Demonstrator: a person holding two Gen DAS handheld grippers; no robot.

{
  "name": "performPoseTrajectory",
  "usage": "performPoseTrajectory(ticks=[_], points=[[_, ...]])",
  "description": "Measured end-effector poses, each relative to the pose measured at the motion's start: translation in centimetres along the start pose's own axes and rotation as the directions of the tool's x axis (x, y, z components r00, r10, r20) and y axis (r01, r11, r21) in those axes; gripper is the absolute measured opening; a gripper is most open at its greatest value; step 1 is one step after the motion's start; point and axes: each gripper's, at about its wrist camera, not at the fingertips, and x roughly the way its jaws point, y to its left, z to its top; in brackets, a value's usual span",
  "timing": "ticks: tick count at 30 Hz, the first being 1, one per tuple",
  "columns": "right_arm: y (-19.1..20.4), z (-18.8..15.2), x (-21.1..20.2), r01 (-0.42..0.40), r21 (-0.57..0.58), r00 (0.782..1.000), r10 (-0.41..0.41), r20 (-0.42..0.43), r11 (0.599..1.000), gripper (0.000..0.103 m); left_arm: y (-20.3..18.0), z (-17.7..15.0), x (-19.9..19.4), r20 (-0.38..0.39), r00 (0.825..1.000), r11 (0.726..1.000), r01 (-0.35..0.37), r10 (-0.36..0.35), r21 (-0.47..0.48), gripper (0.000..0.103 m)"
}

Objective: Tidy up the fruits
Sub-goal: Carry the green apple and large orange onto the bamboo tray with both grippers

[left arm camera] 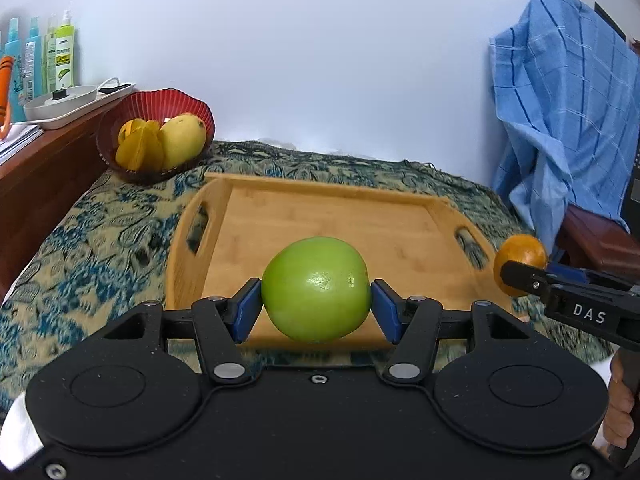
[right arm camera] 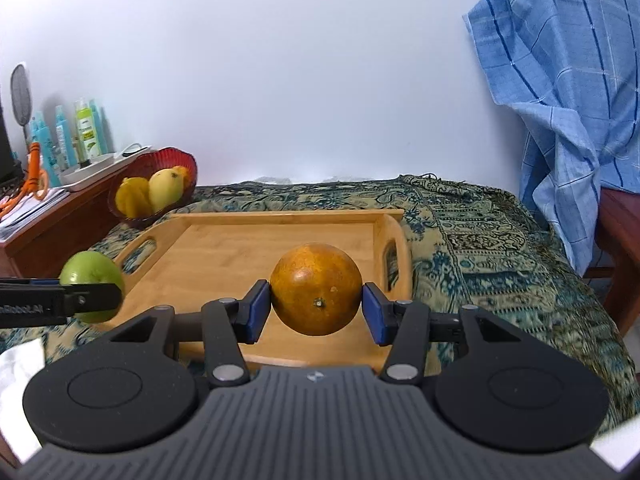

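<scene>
At the far left the red basket (left arm camera: 156,136) sits on the patterned cloth (left arm camera: 80,248), already holding a mango (left arm camera: 183,135) and a yellow starfruit (left arm camera: 138,150). The left gripper (left arm camera: 316,302) pinches the green apple (left arm camera: 316,290) between its blue pads, lifted over the empty wooden tray (left arm camera: 320,224). To its right, the right gripper (right arm camera: 316,306) clamps the orange (right arm camera: 316,288) likewise. The basket lies ahead and leftward of both, so the left hand looks nearer and likely goes first.

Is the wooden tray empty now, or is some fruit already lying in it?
Empty. The tray shows only bare wood in both views; the green fruit and the orange are held in the grippers above it.
</scene>
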Motion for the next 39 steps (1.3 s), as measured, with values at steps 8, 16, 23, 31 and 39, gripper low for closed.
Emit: performPoseTrajectory(ticks=[8,16,23,31,39], points=[[-1.6,3.1,6.3,-0.022,0.038,0.997,0.024,-0.068,0.999,0.053,0.0,3.4,5.6,-0.033,0.999,0.999,-0.015,0.014,-0.028,0.057],[-2.5,3.5,10.8,-0.011,0.075,0.986,0.024,-0.164,0.997,0.053,0.2,5.5,11.8,-0.106,0.994,0.997,-0.035,0.028,-0.068,0.057],[-2.8,3.3,12.8,-0.004,0.080,0.977,0.021,-0.213,0.997,0.053,-0.2,5.5,14.4,-0.145,0.989,0.997,-0.036,0.026,-0.067,0.057],[-2.9,3.3,13.8,-0.002,0.092,0.973,0.023,-0.229,0.996,0.053,-0.5,5.3,15.1,-0.149,0.988,0.998,-0.038,0.031,-0.042,0.057],[-2.8,3.3,13.8,-0.013,0.094,0.973,0.034,-0.229,0.995,0.053,-0.3,5.1,15.6,-0.162,0.986,0.998,-0.046,0.039,-0.035,0.057]])
